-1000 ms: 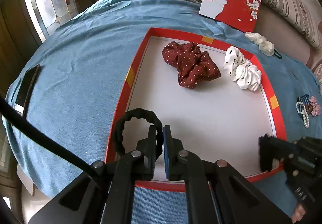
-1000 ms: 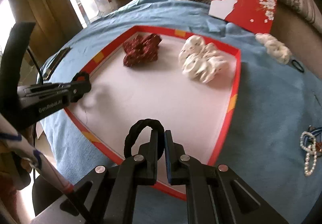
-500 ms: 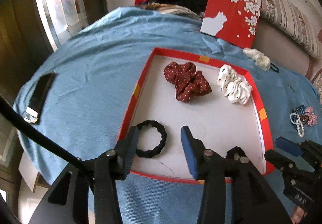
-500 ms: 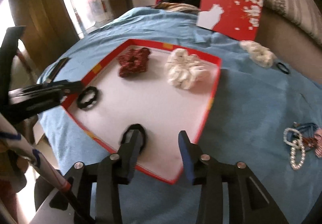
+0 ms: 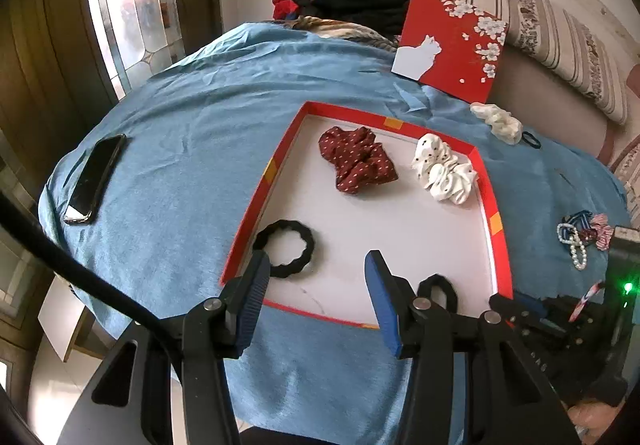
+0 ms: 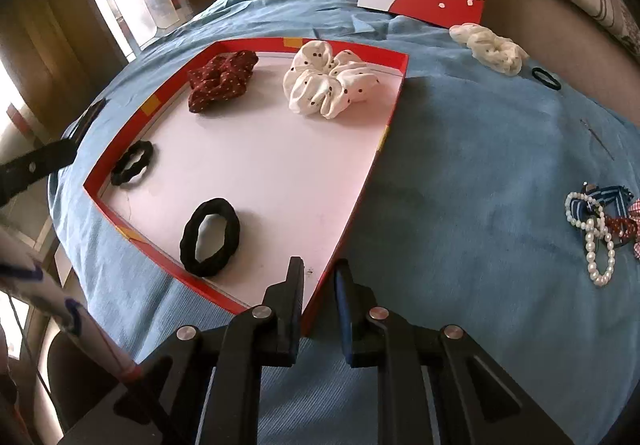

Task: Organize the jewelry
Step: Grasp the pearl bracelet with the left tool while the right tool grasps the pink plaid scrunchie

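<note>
A red-rimmed tray (image 5: 258,191) (image 6: 394,111) with a white floor lies on the blue cloth. In it lie a dark red dotted scrunchie (image 5: 354,159) (image 6: 220,79), a white dotted scrunchie (image 5: 444,169) (image 6: 328,85) and two black hair ties: one at the left (image 5: 286,247) (image 6: 132,163), one at the front (image 5: 438,291) (image 6: 210,237). My left gripper (image 5: 316,293) is open and empty above the tray's front edge. My right gripper (image 6: 318,305) is open with a narrower gap, empty, over the tray's front right corner.
On the cloth right of the tray lie a pearl bracelet with striped bows (image 6: 598,233) (image 5: 576,241), a cream scrunchie (image 6: 490,47) (image 5: 498,121) and a thin black hair tie (image 6: 546,79). A red box lid (image 5: 450,43) leans at the back. A phone (image 5: 96,179) lies at the left.
Both grippers have opened and let go of their black hair ties, which now lie in the tray. Both have drawn back; the right gripper has shifted right and partly closed.
</note>
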{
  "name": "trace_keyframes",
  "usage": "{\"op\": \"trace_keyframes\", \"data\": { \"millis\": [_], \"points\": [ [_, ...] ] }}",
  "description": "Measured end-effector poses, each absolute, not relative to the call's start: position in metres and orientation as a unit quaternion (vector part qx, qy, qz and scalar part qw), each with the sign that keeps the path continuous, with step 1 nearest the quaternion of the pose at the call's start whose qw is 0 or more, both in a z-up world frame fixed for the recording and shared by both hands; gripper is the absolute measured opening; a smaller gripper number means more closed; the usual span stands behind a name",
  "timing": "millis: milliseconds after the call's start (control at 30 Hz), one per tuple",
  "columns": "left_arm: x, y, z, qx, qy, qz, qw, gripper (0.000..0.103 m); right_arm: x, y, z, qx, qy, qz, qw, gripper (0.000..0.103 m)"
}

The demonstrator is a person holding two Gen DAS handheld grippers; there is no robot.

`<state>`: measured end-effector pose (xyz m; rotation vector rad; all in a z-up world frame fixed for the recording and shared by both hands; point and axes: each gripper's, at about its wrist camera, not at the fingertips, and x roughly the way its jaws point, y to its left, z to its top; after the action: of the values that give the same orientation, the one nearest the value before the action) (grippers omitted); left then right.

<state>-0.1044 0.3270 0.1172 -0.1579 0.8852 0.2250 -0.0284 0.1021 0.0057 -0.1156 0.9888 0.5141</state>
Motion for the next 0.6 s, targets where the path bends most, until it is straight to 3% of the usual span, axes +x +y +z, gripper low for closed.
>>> {"op": "trace_keyframes", "data": {
  "millis": [167, 300, 600],
  "points": [
    [-0.1, 0.314, 0.124, -0.075, 0.428, 0.096, 0.896, 0.048, -0.035, 0.097, 0.009, -0.055, 0.463, 0.258, 0.847, 0.019],
    [-0.098, 0.291, 0.129, -0.073, 0.428, 0.074, 0.898, 0.048, -0.043, 0.073, 0.023, -0.047, 0.435, 0.255, 0.862, 0.04],
    [-0.061, 0.201, 0.124, -0.055, 0.444, -0.019, 0.894, 0.049, -0.045, -0.082, 0.023, 0.008, 0.426, 0.149, 0.893, 0.041]
  ]
}}
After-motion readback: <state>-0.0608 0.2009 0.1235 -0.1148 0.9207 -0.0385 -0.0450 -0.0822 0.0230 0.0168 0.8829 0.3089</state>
